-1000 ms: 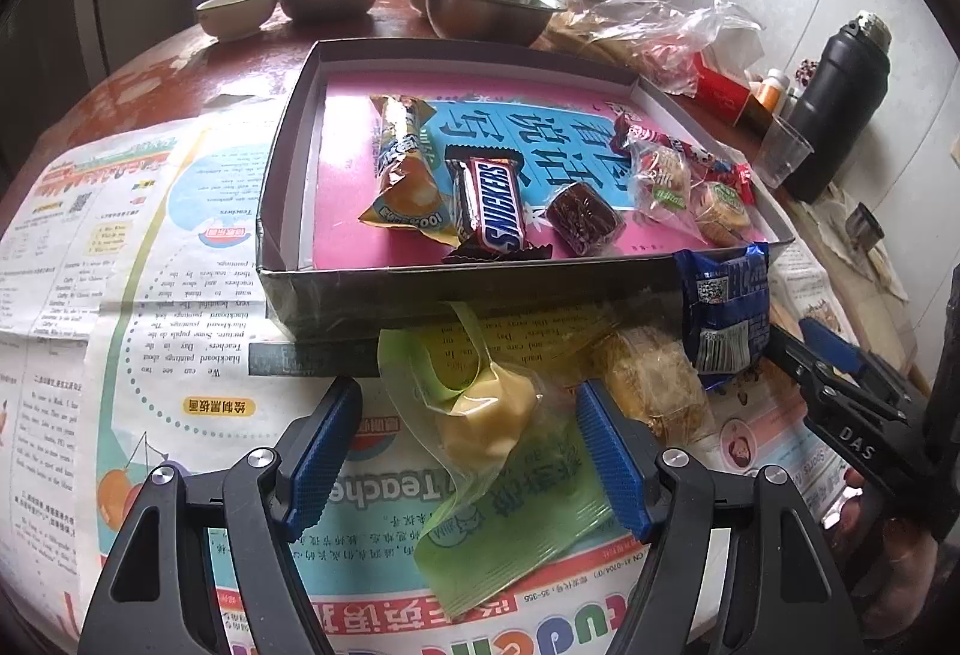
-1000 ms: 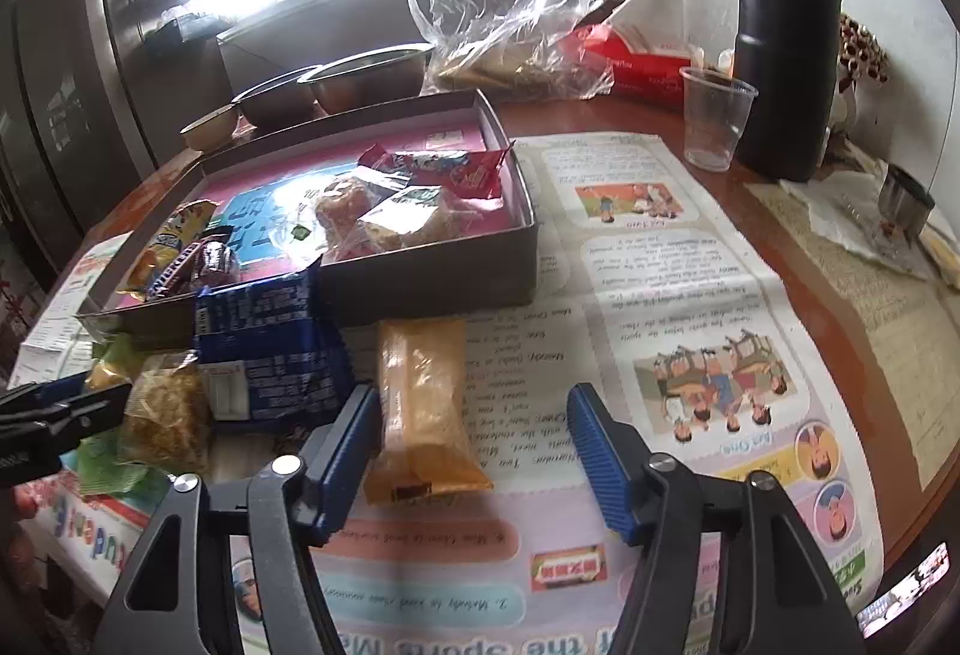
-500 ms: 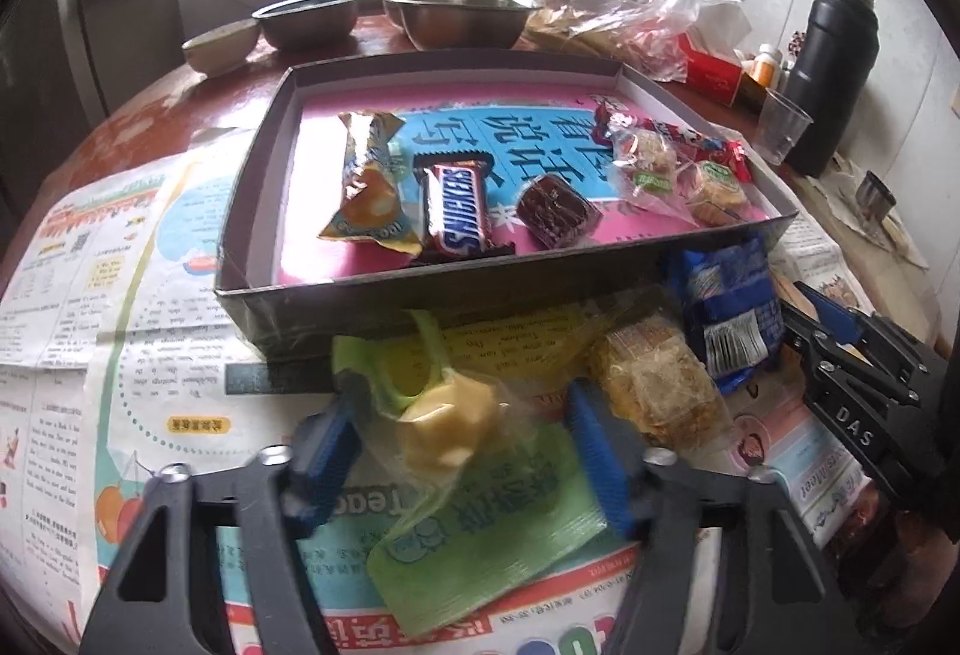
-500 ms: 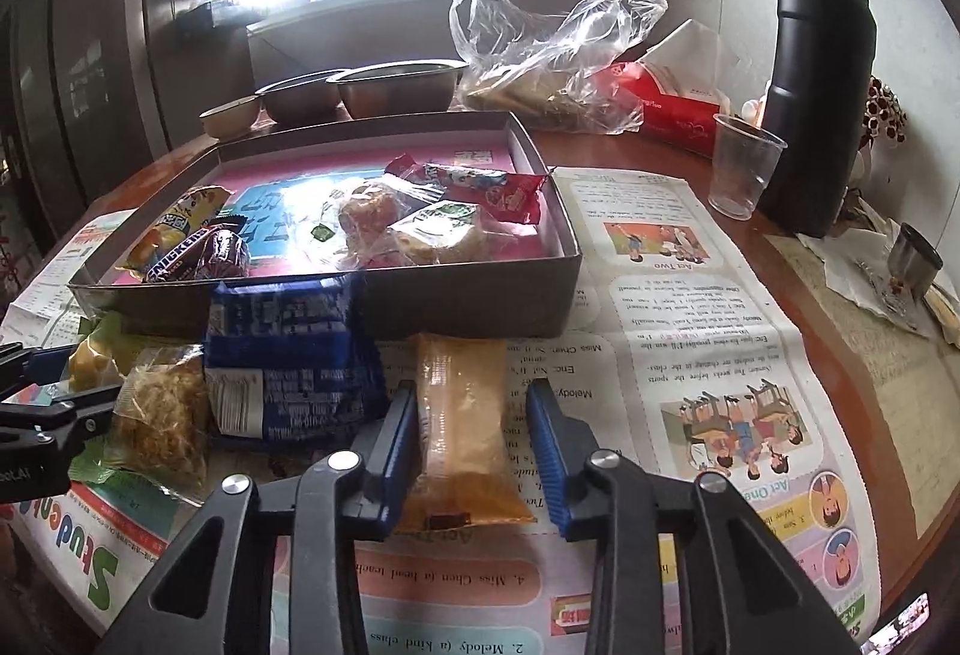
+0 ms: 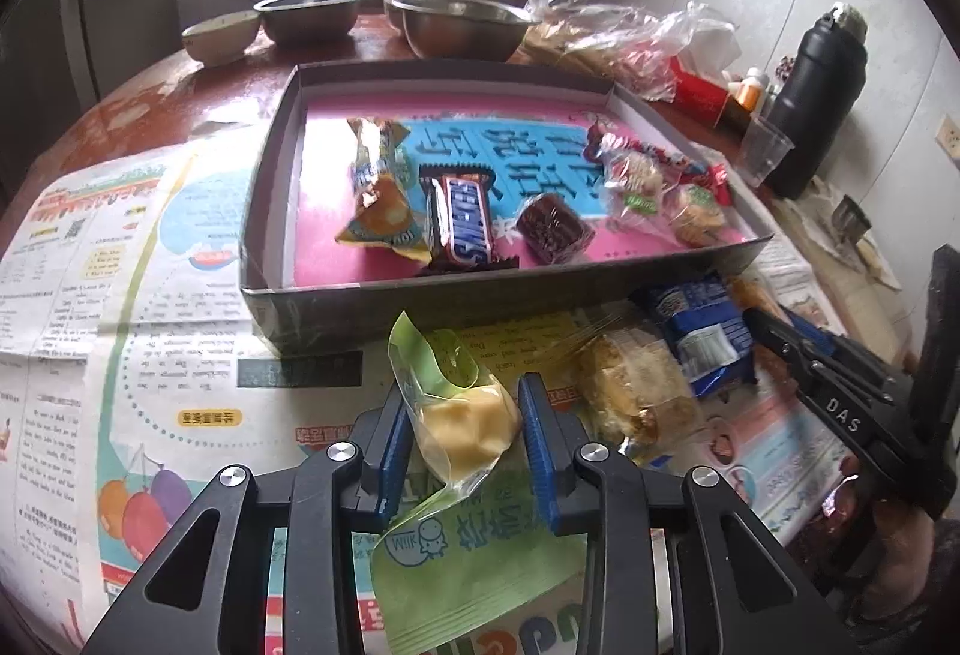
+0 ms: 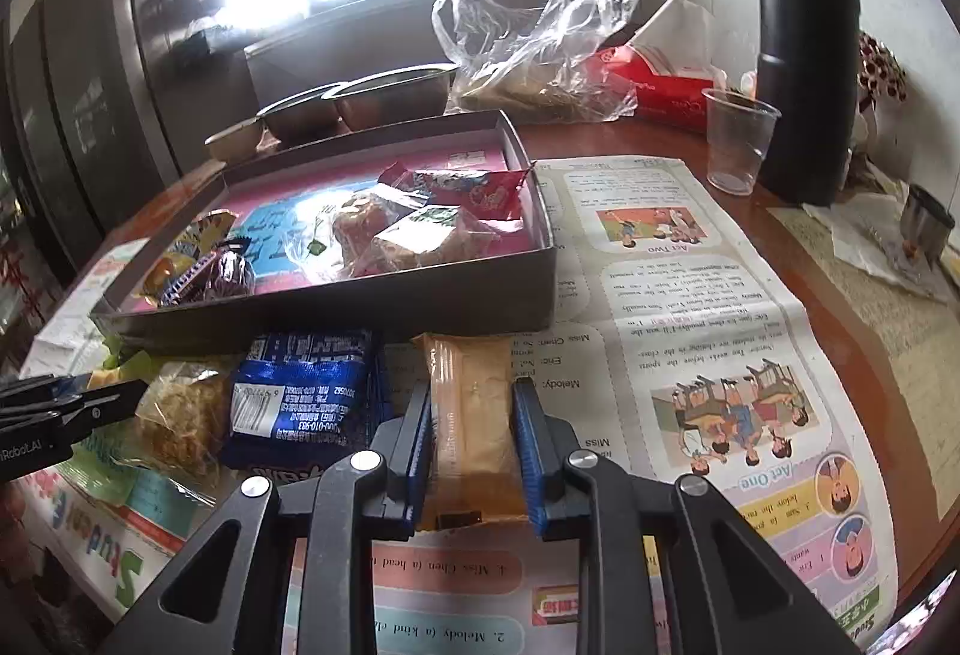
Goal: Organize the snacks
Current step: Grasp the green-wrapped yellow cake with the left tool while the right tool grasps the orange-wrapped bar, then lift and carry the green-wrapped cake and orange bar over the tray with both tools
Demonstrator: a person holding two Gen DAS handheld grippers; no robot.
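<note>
Both sets of jaws, wide a second ago, are closing: the left gripper [image 5: 462, 430] is squeezing the green pack [image 5: 462, 415] and the right gripper [image 6: 471, 445] is clamping the orange bar [image 6: 474, 415]. Both snacks are lying on the newspaper [image 5: 180, 343] just in front of the box [image 5: 480, 289] (lifts look imminent). The pack is crinkly clear film over a soft yellow lump; the bar is a flat, matte oblong.

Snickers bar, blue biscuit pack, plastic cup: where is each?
Snickers bar [image 5: 462, 220], left wrist view, logo on wrapper.
Blue biscuit pack [image 6: 303, 397], right wrist view, wrapper's printed back.
Plastic cup [image 6: 737, 139], right wrist view, side wall.
</note>
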